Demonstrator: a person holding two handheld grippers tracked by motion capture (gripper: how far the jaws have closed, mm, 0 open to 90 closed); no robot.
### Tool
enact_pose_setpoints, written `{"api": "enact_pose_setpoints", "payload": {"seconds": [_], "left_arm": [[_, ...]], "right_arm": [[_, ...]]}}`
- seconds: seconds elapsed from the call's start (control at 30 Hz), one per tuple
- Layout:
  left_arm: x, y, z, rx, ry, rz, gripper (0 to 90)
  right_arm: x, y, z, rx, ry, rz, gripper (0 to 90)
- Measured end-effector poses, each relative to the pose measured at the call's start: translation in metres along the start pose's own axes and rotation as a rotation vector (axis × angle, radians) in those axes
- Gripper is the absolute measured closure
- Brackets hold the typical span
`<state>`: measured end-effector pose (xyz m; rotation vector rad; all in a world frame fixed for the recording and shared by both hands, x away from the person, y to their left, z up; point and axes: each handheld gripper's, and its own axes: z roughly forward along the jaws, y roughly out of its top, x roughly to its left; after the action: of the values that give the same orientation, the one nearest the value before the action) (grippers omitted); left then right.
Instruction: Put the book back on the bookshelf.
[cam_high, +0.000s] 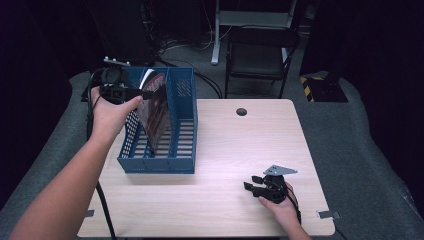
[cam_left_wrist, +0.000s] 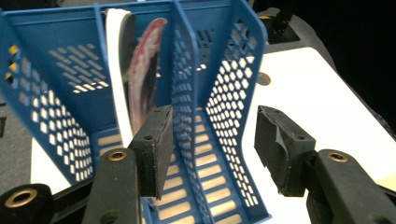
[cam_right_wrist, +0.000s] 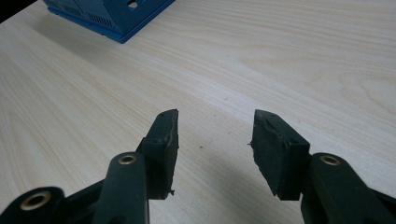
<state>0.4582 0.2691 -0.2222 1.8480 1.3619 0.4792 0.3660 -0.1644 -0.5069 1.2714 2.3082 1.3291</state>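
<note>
A pale wooden table (cam_high: 220, 150) stands in a dark room, a black folding chair (cam_high: 260, 55) behind it. The left gripper (cam_left_wrist: 212, 140) hovers with jaws apart and nothing between them, at the blue file rack (cam_high: 172, 125), where a red-covered magazine (cam_high: 154, 112) leans in the middle slot. The right gripper (cam_right_wrist: 214, 149) rests near the table's front edge, jaws apart, empty

Pale wood table (cam_high: 220, 150); blue file rack (cam_high: 181, 150) at left
</note>
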Motion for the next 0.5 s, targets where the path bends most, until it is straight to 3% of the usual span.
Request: {"api": "enact_pose_setpoints", "payload": {"seconds": [0.37,0.5], "left_arm": [[-0.03,-0.008,-0.003,0.044,-0.081,0.109,46.5],[-0.046,-0.015,-0.003,0.048,-0.122,0.148,46.5]], "right_arm": [[-0.001,0.001,0.002,0.009,0.005,-0.001,50.6],[-0.001,0.001,0.001,0.004,0.005,-0.002,50.5]]}}
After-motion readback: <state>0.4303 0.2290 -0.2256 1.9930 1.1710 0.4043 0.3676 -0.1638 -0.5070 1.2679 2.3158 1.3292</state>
